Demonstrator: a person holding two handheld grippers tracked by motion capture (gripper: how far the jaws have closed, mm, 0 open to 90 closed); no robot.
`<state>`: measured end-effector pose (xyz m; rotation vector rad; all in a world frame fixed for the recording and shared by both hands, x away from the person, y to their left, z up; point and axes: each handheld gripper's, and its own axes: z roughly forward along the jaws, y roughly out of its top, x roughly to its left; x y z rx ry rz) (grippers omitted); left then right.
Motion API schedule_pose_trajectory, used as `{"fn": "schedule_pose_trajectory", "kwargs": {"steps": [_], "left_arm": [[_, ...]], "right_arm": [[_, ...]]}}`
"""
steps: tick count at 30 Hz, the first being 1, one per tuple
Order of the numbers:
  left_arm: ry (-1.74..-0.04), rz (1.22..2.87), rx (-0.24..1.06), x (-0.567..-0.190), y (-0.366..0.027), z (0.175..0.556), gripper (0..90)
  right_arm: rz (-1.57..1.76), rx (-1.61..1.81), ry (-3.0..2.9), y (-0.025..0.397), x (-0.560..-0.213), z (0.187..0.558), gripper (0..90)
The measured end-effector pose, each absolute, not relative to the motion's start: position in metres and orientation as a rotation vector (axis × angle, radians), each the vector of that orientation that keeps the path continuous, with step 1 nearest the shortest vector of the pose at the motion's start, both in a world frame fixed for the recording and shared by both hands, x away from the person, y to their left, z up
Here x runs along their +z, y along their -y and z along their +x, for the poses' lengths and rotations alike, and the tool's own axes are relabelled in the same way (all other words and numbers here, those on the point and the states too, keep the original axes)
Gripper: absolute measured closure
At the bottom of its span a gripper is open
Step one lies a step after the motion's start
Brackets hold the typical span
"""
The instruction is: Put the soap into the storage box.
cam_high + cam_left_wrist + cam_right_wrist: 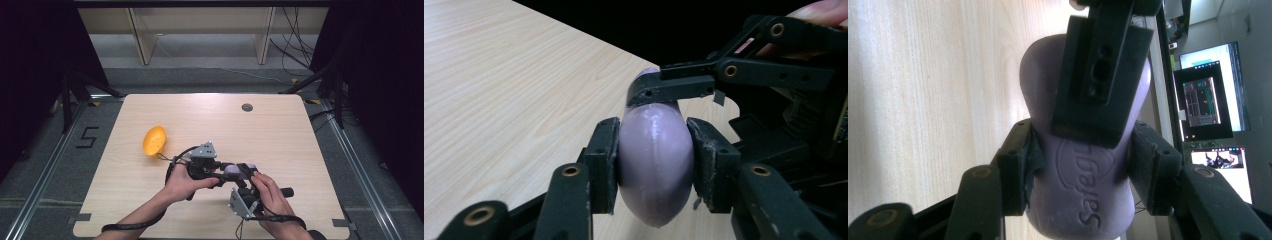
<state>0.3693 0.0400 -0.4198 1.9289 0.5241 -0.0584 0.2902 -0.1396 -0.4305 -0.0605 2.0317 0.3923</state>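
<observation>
High view: we see the purple soap bar (233, 170) clamped between both the left gripper (220, 172) at nine o'clock and the right gripper (246, 176) at three.

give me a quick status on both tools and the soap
Left tool and right tool both shut on purple soap bar, near table front. Orange bowl aside, nothing blocking.
</observation>
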Motion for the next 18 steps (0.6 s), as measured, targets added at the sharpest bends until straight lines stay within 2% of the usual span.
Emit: {"fn": "schedule_pose_trajectory", "kwargs": {"steps": [9, 14, 18], "left_arm": [[-0.516, 1.924, -0.006, -0.4166, -0.0410, 0.3641, 58.9], [-0.514, 1.924, 0.009, -0.4185, -0.0397, 0.3634, 59.0], [-0.535, 1.908, 0.020, -0.4190, -0.0405, 0.3644, 59.0]], "right_arm": [[-0.133, 0.392, -2.000, 0.1394, -0.4262, 0.2928, 50.4], [-0.026, 0.420, -2.036, 0.1386, -0.4302, 0.2907, 49.6], [-0.023, 0.453, -2.036, 0.1395, -0.4340, 0.2931, 38.8]]}}
